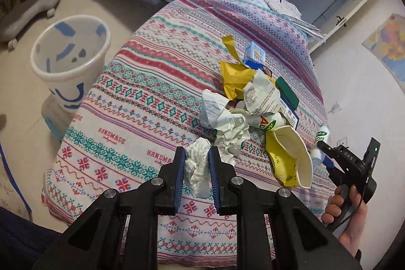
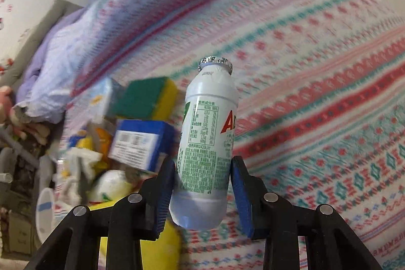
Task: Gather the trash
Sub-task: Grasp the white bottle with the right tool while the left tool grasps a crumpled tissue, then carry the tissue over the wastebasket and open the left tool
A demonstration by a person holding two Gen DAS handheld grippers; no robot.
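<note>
Left gripper [image 1: 197, 156] closed on 1 crumpled white tissue [image 1: 198, 166] above the patterned bedspread [image 1: 131, 102], right gripper [image 2: 202, 168] clamped on 1 white drink bottle [image 2: 207, 133], 1 white bin [image 1: 69, 59] on floor beside bed.

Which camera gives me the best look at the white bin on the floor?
Left wrist view: the white bin stands on the floor beside the bed, mouth open and fully visible. The right wrist view shows only a blurred white sliver at its left edge.
</note>
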